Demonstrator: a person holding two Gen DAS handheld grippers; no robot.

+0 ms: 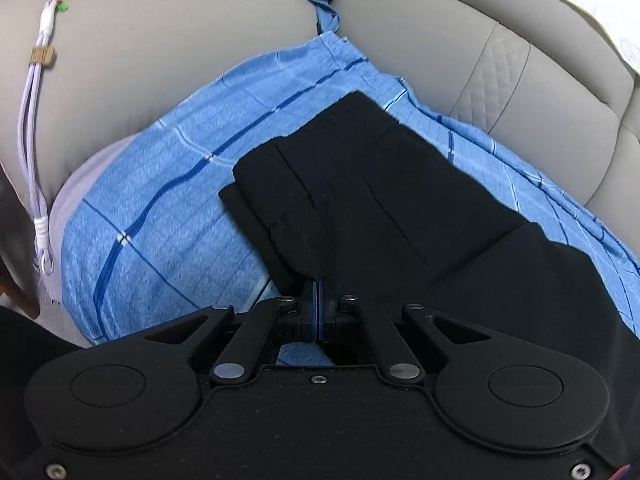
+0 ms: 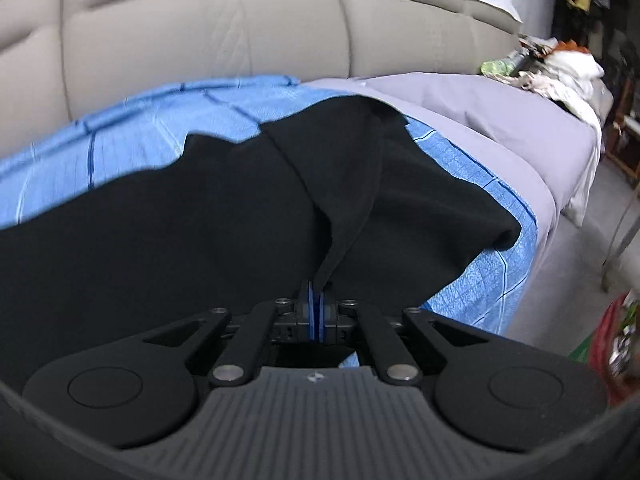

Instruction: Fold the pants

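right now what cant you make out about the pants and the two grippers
- Left wrist view: the near part of the black pants is covered by the left gripper body, so how much cloth its closed pads pinch is unclear.
- Right wrist view: the pants run off the left edge; the far hem is blurred.
- Right gripper: cloth rises from between its pads; which part of the pants is unclear.
- Neither view shows the other gripper.

A beige padded sofa (image 2: 208, 36) fills the far side, its back cushions divided by deep seams, one panel quilted in diamonds. A blue checked sheet (image 1: 168, 184) covers the seat, over a grey cover (image 2: 500, 120). A white cord (image 1: 30, 128) hangs at the left. At the far right lies a heap of clutter (image 2: 560, 68) above a grey floor (image 2: 560, 300).
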